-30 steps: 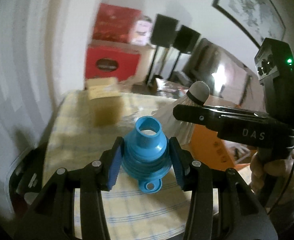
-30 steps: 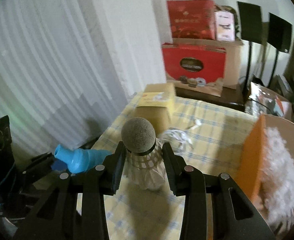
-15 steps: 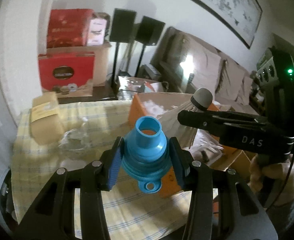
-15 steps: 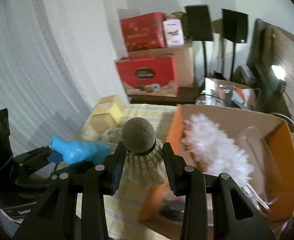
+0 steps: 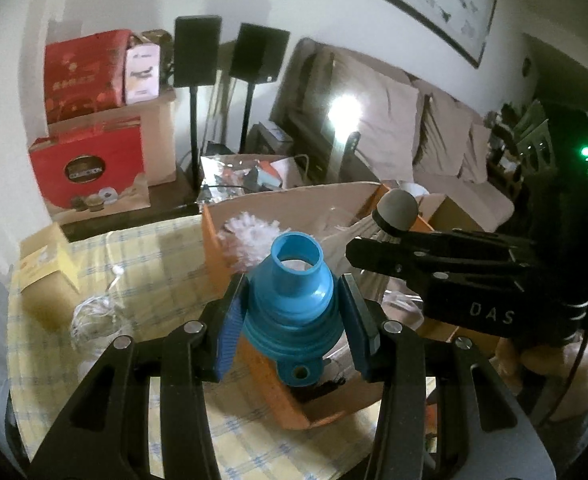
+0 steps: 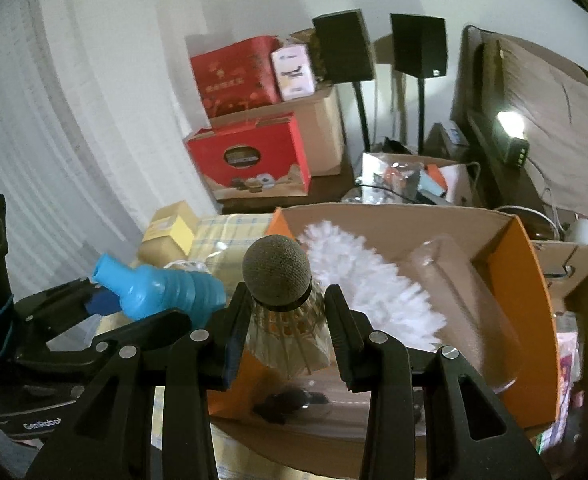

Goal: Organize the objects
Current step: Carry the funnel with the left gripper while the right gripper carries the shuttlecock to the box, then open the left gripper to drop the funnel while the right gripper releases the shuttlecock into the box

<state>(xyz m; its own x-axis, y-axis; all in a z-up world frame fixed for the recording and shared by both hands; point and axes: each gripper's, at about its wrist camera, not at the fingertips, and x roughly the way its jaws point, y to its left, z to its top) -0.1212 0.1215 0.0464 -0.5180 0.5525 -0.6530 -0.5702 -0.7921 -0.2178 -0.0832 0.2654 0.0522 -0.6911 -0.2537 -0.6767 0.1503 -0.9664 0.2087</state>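
Note:
My left gripper (image 5: 292, 312) is shut on a blue ribbed funnel-like piece (image 5: 294, 296), held above the near left corner of an orange cardboard box (image 5: 214, 240). My right gripper (image 6: 284, 320) is shut on a shuttlecock (image 6: 282, 300) with a grey cork tip, over the box's near edge (image 6: 526, 320). The box holds a white fluffy brush (image 6: 370, 292) and a clear plastic item (image 6: 454, 280). The right gripper also shows in the left wrist view (image 5: 390, 232). The blue piece also shows in the right wrist view (image 6: 162, 288).
The box stands on a table with a yellow checked cloth (image 5: 154, 280). A small yellow carton (image 5: 42, 268) and crumpled clear plastic (image 5: 94, 316) lie at the left. Red gift boxes (image 6: 250, 160), speakers on stands and a sofa lie beyond.
Both grippers swung right and forward from the table's left side to over the orange box, each still holding its object.

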